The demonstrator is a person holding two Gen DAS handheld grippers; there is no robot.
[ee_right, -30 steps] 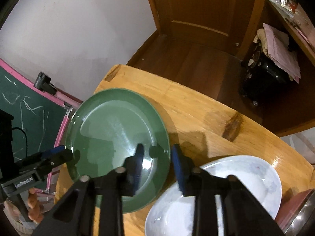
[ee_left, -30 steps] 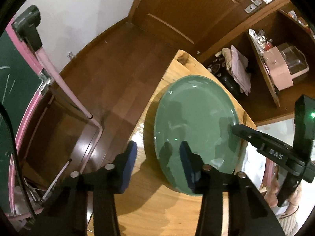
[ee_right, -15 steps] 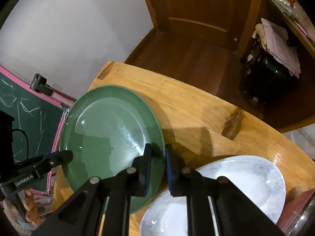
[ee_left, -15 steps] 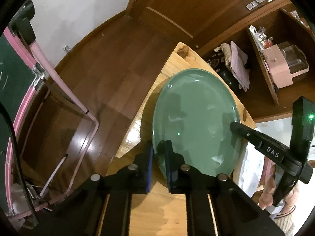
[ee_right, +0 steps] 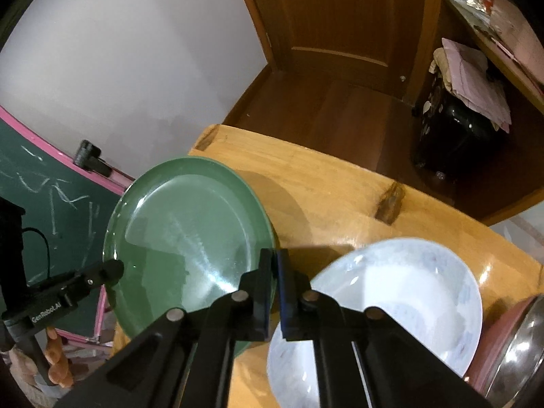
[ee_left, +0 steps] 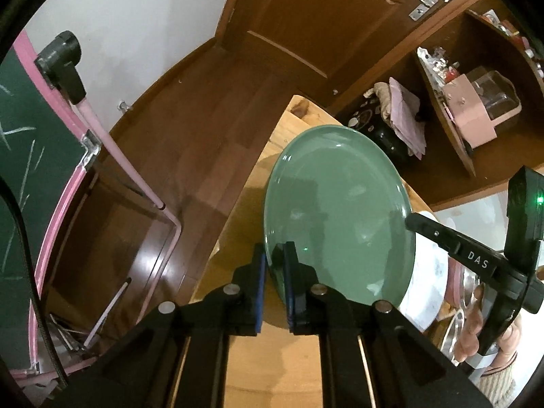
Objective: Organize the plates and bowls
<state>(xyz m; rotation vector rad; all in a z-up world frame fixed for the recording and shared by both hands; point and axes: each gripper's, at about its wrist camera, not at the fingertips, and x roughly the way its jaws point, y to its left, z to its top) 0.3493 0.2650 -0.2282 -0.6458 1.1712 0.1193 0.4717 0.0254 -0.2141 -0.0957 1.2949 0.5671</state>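
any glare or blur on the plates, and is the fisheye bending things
Left wrist view: green plate sharp, faint reflections, a small green dot; door frame bows strongly. Right wrist view: streaky glare across the green plate, white plate soft and washed out, table edge curved.

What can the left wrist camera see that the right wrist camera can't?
Only the left wrist view shows the pink box on the shelf. Only the right wrist view shows the whole white bowl and the knot in the wooden table. Both show the green plate, pinched on opposite rims by the left hand-held gripper and the right hand-held gripper, plus the door.
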